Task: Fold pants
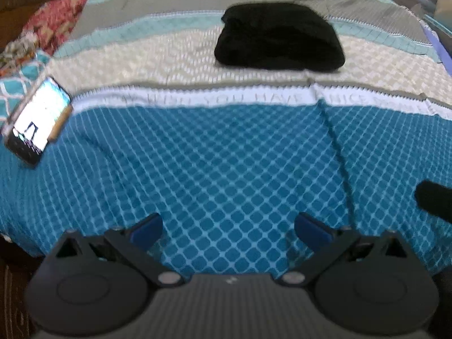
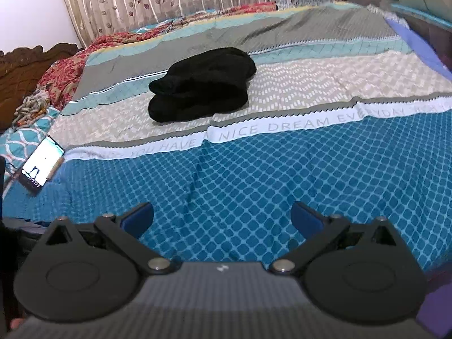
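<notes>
Saw the black pants [image 1: 279, 38] lying as a compact folded bundle on the beige band of the bedspread [image 1: 226, 169], at about 12 o'clock from the left gripper [image 1: 228, 227] and well apart from it. Found that gripper with its blue-padded fingers [image 1: 147, 230] spread wide, holding nothing, hovering over the blue diamond-patterned part of the spread. Noted much the same on the other side: the right gripper [image 2: 221, 217] gaped wide, fingers [image 2: 306, 220] empty, with the pants [image 2: 202, 84] up at about 11 o'clock and far off, one rounded layer stacked on another. Made out a white strip across the bedspread [image 2: 310, 183] between the beige and blue bands, lettered in part "HAVE A NICE DREAM EVERYDAY". Spotted a phone [image 1: 36, 121] with its screen lit at about 9 o'clock in the left view, tilted at the bed's edge; same phone [image 2: 42, 166] at 9 o'clock in the right view. Picked out a red patterned cloth [image 2: 70, 70] bunched at 10 o'clock near a carved wooden headboard [image 2: 25, 67], and a leaf-print curtain [image 2: 169, 0] behind the bed at 12 o'clock. Caught a dark shape at 3 o'clock in the left view, too blurred to tell what it was.
</notes>
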